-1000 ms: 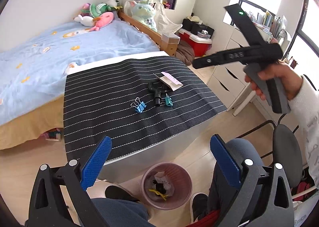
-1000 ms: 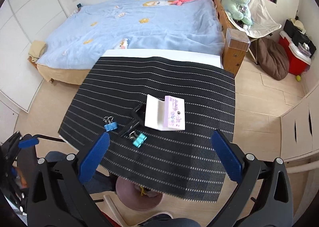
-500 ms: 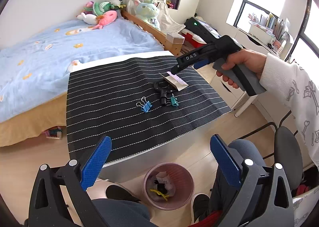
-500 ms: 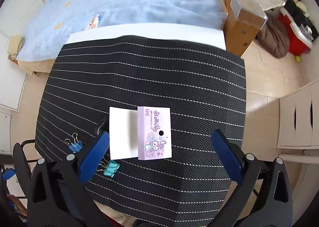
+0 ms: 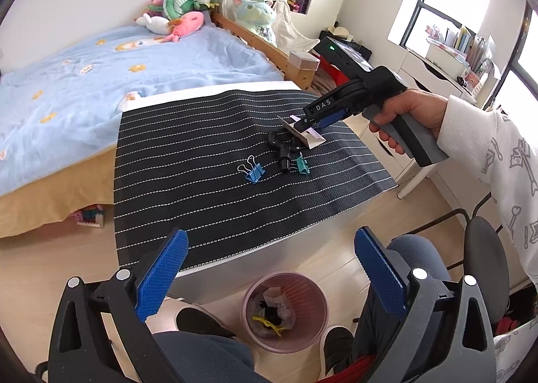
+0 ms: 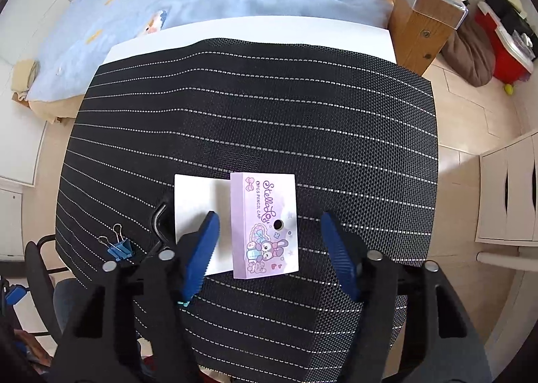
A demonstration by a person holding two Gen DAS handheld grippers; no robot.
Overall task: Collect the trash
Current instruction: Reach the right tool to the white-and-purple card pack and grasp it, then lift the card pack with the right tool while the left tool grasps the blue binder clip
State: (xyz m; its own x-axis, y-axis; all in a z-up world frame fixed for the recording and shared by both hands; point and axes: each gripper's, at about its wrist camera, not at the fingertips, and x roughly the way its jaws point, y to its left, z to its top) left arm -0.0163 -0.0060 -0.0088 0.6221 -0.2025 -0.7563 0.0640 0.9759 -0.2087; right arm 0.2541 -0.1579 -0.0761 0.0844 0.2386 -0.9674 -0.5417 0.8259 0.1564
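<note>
Purple pencil-cap packaging (image 6: 264, 225) is lying between the right tongs (image 6: 269, 248), which have just been narrowing without touching it, risking pinching only the loose white flap (image 6: 201, 201), while the left tongs (image 5: 275, 277) are hanging open over the bin (image 5: 285, 310).

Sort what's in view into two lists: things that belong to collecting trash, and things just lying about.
Job:
- purple packaging card, between the right gripper jaws, which have just been closing, not yet pressing
- pink bin
- left gripper, open

Lying about:
- blue binder clip
- teal binder clip
- black plastic part
- bed
</note>
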